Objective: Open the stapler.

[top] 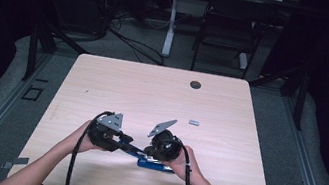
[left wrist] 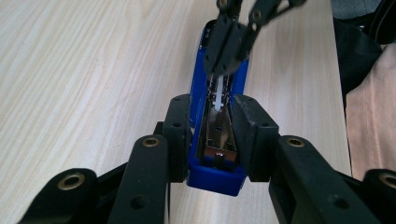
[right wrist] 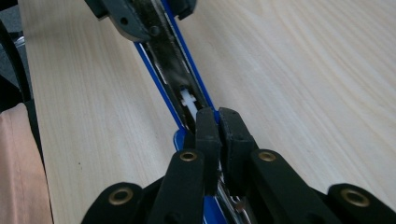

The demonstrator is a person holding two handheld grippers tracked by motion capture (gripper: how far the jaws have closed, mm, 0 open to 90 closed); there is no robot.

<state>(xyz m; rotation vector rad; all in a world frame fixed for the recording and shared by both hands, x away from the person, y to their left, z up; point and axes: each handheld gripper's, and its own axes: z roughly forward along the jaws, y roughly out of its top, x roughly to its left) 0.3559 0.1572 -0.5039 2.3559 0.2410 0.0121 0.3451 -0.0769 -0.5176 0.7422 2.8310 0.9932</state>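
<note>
A blue stapler (top: 156, 164) lies flipped open near the table's front edge, its metal channel and white pusher (left wrist: 218, 95) showing. My left gripper (top: 135, 149) comes from the left and is shut on the stapler's near blue end (left wrist: 215, 179), one pad on each side. My right gripper (top: 147, 155) reaches in from the right and meets the stapler's far end (left wrist: 228, 60). In the right gripper view its pads (right wrist: 217, 119) are pressed nearly together over the long rail (right wrist: 168, 56), whose blue edge runs into the thin slit between them. The white pusher (right wrist: 188, 100) sits just ahead.
A small grey metal piece (top: 193, 122) lies on the wooden table (top: 152, 95) beyond my right hand. A round cable hole (top: 195, 84) is near the far edge. A dark chair (top: 229, 27) and cables stand behind the table.
</note>
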